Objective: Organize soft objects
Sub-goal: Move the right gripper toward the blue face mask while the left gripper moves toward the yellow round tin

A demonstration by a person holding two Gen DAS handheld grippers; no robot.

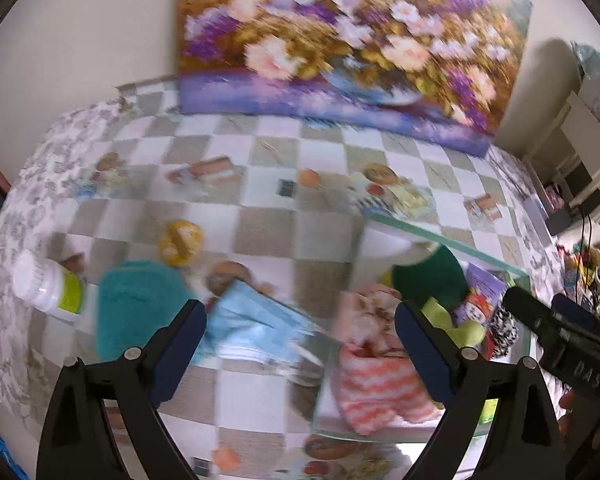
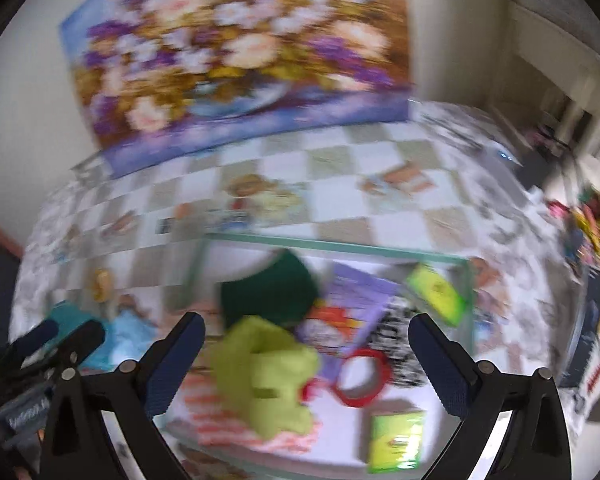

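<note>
The left hand-held gripper hangs over the bench with its jaws spread wide and nothing between the pads. Below it lies a pale blue face mask, its right end resting on the edge of a clear tray. Left of the mask sits a teal cloth, then a white bottle on its side. In the tray lie a pink-and-white striped cloth and a dark green cloth. The right hand-held gripper enters at far right.

Checkered tablecloth table, clear tray, teal cloth, face mask, bottle
</note>
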